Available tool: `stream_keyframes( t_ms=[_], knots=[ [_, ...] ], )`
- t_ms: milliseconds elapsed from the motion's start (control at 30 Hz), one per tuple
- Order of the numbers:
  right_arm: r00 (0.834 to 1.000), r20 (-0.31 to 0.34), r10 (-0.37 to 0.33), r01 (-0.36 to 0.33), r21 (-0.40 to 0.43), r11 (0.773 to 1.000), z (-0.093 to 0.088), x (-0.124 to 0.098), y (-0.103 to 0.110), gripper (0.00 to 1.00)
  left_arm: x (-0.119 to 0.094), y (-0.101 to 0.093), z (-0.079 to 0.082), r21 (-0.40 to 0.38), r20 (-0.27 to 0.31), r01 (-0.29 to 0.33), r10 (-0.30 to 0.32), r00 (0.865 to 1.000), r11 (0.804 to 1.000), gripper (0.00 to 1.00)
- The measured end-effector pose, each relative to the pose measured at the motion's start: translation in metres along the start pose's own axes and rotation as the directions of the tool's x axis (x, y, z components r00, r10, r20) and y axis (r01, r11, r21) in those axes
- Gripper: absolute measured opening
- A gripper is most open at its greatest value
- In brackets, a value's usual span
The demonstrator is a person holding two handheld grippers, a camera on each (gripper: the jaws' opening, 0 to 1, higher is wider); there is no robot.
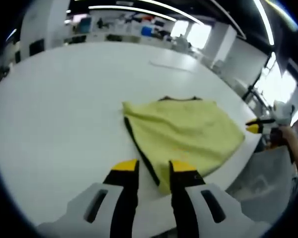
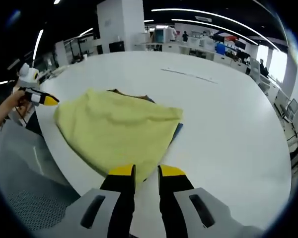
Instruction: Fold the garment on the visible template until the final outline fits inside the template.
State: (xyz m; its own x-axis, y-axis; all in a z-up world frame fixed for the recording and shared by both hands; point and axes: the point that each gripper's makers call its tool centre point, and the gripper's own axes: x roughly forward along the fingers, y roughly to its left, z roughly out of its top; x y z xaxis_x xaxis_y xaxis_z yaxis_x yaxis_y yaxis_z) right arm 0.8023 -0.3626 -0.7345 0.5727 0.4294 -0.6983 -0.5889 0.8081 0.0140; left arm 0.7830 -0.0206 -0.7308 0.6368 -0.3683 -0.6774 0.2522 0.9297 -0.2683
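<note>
1. a wide white table (image 1: 54, 114) fills a bright open room, with long ceiling light strips, white pillars and cluttered work desks along the far wall.
2. one yellow garment (image 1: 186, 131) lies flat on the table near its edge, folded into a rough rectangle; in the right gripper view the same garment (image 2: 116, 131) spreads from the table edge toward the middle.
3. a dark layer shows under the yellow: a dark strip along one side edge and a dark collar at the far edge in the left gripper view, and a bluish corner beside the cloth in the right gripper view. whether it is a template or part of the garment cannot be told.
4. the left tongs (image 1: 154, 168) hover at the garment's near corner, tips apart, with the dark strip running between them; nothing is clamped.
5. the right tongs (image 2: 146, 172) sit at the garment's near edge, tips slightly apart; no cloth is seen pinched between them.
6. each tongs appears in the other view at the side, yellow-tipped and held by a hand (image 2: 12, 101), just off the table edge.
7. a faint thin line (image 2: 188, 73) crosses the bare table well beyond the garment.
8. no containers can be made out on the table.
</note>
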Motion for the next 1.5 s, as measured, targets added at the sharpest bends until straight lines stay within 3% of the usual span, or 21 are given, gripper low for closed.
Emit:
stream_keyframes(
  t_ms=[333, 633, 967, 1033, 1500],
  knots=[
    [1.0, -0.02, 0.017, -0.017, -0.007, 1.0, -0.008, -0.001, 0.011, 0.17, -0.002, -0.007, -0.023, 0.006, -0.038, -0.041, 0.041, 0.998, 0.999, 0.15],
    [1.0, -0.019, 0.023, -0.023, 0.009, 1.0, -0.013, -0.002, 0.015, 0.17, 0.002, -0.019, -0.047, -0.061, -0.125, -0.015, 0.007, 0.992, 0.998, 0.05],
    [0.999, -0.031, 0.023, -0.022, 0.007, 1.0, -0.017, -0.002, 0.015, 0.17, 0.006, -0.013, -0.051, -0.057, -0.145, -0.045, 0.036, 0.989, 0.997, 0.04],
    [0.999, -0.034, 0.025, -0.025, 0.007, 1.0, -0.018, -0.002, 0.016, 0.17, 0.007, -0.011, -0.047, -0.069, -0.124, -0.062, 0.053, 0.991, 0.996, 0.01],
    [0.996, -0.078, 0.046, -0.045, 0.02, 0.999, -0.028, 0.001, 0.017, 0.17, 0.011, -0.014, -0.052, -0.059, -0.153, -0.064, 0.054, 0.987, 0.996, 0.0]
  ],
)
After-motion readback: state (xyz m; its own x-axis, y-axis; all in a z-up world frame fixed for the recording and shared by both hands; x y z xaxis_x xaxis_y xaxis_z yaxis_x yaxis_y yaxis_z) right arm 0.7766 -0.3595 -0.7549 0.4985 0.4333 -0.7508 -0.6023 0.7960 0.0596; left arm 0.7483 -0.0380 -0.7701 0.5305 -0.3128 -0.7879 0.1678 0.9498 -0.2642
